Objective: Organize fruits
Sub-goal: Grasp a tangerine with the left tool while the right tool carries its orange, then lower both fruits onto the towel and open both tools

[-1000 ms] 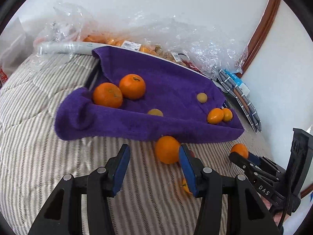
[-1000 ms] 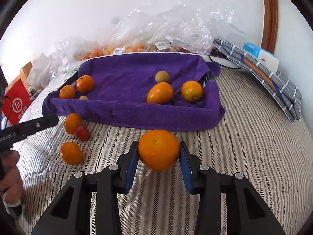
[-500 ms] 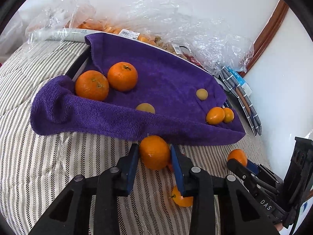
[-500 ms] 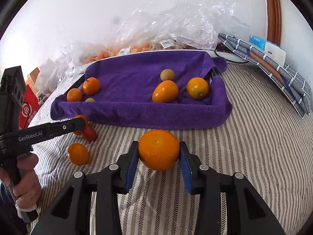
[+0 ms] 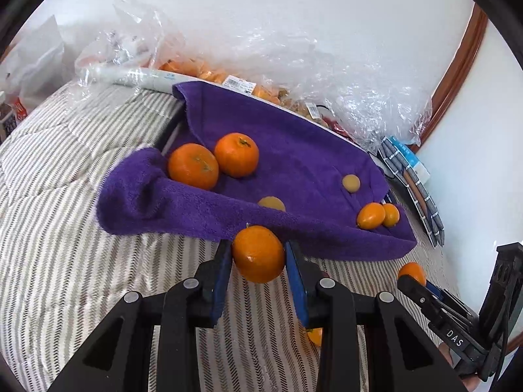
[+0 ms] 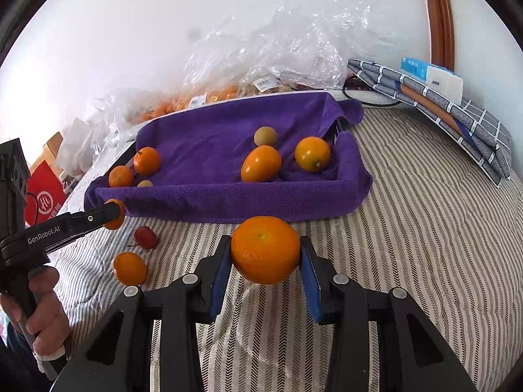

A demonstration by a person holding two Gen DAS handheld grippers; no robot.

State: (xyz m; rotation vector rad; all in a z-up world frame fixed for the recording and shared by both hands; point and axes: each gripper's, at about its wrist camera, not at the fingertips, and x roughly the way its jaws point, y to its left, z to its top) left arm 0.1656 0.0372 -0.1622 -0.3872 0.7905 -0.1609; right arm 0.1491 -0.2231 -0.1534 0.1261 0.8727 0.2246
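A tray lined with a purple towel (image 5: 294, 163) (image 6: 209, 150) lies on the striped bed and holds several oranges and small fruits. My left gripper (image 5: 258, 258) is shut on a mandarin (image 5: 258, 253), held just above the bed in front of the towel's near edge. My right gripper (image 6: 264, 254) is shut on a larger orange (image 6: 265, 250), also just in front of the towel. A loose orange (image 6: 129, 268) and a small red fruit (image 6: 146, 237) lie on the bed left of the right gripper. The left gripper also shows in the right wrist view (image 6: 112, 214).
Crumpled clear plastic bags (image 5: 327, 75) with more fruit lie behind the tray against the wall. A folded grey checked cloth (image 6: 457, 121) and a blue-white box (image 6: 431, 76) sit at the right. A red bag (image 6: 44, 199) stands at the far left.
My left gripper closed on the mandarin and lifted it slightly off the bed. My right gripper kept holding its orange, nearly still.
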